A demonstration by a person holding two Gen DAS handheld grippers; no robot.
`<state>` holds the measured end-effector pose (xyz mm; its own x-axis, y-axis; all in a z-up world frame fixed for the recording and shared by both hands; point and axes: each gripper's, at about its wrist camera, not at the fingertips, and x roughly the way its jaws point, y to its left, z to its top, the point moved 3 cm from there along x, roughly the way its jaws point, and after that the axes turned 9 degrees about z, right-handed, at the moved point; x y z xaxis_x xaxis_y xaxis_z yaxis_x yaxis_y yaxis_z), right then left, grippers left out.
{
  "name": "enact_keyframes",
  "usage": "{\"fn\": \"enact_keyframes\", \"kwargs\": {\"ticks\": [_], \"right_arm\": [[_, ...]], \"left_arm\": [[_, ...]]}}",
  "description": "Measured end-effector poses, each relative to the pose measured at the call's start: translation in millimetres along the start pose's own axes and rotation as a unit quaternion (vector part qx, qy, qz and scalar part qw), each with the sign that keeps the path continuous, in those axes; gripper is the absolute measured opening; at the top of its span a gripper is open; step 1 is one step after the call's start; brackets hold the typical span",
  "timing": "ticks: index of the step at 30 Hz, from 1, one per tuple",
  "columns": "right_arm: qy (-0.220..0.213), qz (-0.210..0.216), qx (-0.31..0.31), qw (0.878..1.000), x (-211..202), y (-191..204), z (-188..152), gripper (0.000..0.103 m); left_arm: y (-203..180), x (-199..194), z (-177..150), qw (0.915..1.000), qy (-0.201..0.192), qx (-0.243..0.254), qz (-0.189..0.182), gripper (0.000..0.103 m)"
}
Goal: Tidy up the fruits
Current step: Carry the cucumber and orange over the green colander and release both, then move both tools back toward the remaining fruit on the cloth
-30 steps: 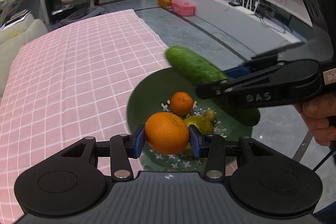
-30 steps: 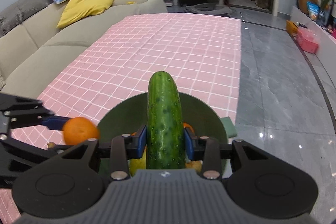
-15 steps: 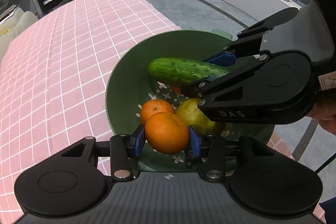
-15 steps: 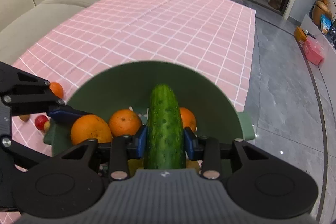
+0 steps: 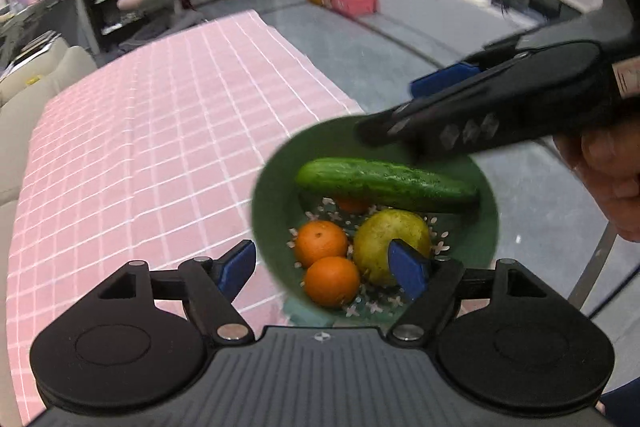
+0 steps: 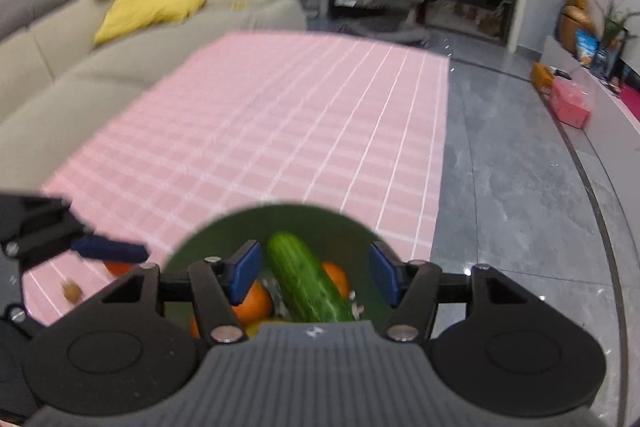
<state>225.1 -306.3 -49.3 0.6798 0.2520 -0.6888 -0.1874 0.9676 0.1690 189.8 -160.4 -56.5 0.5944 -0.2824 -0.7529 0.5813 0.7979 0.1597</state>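
A green bowl (image 5: pixel 272 183) stands at the table's near right edge. In it lie a cucumber (image 5: pixel 384 183), two oranges (image 5: pixel 322 243) (image 5: pixel 332 281), a third orange part hidden under the cucumber, and a yellow-green pear (image 5: pixel 390 239). My left gripper (image 5: pixel 324 265) is open and empty above the bowl's near side. My right gripper (image 6: pixel 314 273) is open and empty above the bowl (image 6: pixel 208 235), over the cucumber (image 6: pixel 306 283). The right gripper also shows in the left wrist view (image 5: pixel 436 107).
A pink checked tablecloth (image 5: pixel 140 147) covers the table. An orange (image 6: pixel 118 268) and a small brown fruit (image 6: pixel 71 291) lie on the cloth left of the bowl. A beige sofa (image 6: pixel 80 67) stands beyond the table's left side. Grey floor (image 6: pixel 520 207) lies right.
Both grippers opened and rose. The left let its orange go into the bowl and the right let the cucumber go across the other fruit.
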Motion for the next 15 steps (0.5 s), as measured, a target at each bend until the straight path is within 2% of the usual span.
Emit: {"fn": "enact_keyframes", "kwargs": {"ticks": [3,6,8,15], "right_arm": [[-0.016,0.0,0.025,1.0,-18.9,7.9,1.4,0.057],[-0.02,0.003,0.04,0.999,-30.6,23.0,-5.8,0.057],[-0.018,0.003,0.042,0.999,-35.4,37.4,-14.3,0.057],[-0.02,0.008,0.064,0.998,-49.2,88.7,-50.9,0.057]], "left_arm": [[21.2,-24.6,-24.0,0.9997,-0.01,-0.024,-0.001,0.088],[47.2,-41.6,-49.2,0.9991,-0.007,-0.039,0.015,0.088],[68.1,-49.8,-66.5,0.9978,-0.001,-0.059,0.029,0.088],[122.9,-66.1,-117.3,0.9911,0.004,-0.125,0.046,0.088]]}}
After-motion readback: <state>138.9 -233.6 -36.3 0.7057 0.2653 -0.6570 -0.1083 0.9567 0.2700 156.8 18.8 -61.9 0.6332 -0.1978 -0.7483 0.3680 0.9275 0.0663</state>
